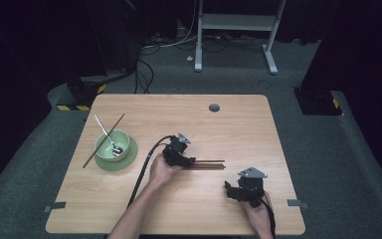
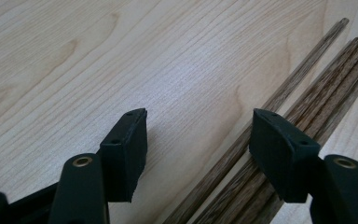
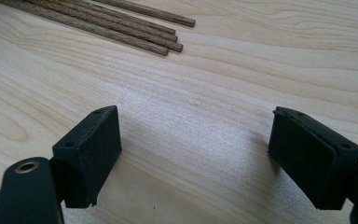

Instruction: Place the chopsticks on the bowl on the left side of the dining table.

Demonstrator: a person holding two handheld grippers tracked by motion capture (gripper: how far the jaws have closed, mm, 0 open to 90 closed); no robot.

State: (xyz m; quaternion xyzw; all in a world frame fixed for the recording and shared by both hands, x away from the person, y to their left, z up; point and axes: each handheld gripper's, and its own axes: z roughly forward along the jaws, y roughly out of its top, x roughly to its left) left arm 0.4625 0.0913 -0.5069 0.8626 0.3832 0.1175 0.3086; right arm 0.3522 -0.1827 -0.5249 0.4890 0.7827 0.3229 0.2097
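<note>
Left gripper (image 1: pixel 191 160): held in the person's left hand (image 1: pixel 160 171) near the middle of the table (image 1: pixel 238 124), pointing right. Jaws apart, clamped on nothing. In the left gripper view (image 2: pixel 198 140) one chopstick runs up through the gap between the jaws without touching a pad; the rest of the bundle passes under the right-hand jaw.

Items, left to right:

Single chopstick (image 1: pixel 104 140): dark wood, laid slantwise across the bowl rim at the left of the table, its near end on the tabletop.

Bowl (image 1: pixel 110 139): green, upright, standing on a plate.

Spoon (image 1: pixel 107 134): metal, head inside the bowl, handle rising toward the far left.

Plate (image 1: pixel 131 155): green, flat under the bowl.

Chopsticks (image 1: pixel 210 164): bundle of dark wooden sticks lying flat, side by side, centre of the table, running left to right. Left ends at the left gripper; right ends free. In the right gripper view (image 3: pixel 135 28) their tips lie far off at upper left, one stick reaching further than the others.

Right gripper (image 1: pixel 227 188): held in the right hand (image 1: pixel 259 219) at the near right, pointing left. Jaws wide apart over bare wood, as the right gripper view (image 3: pixel 193 154) shows; well clear of the chopsticks.
</note>
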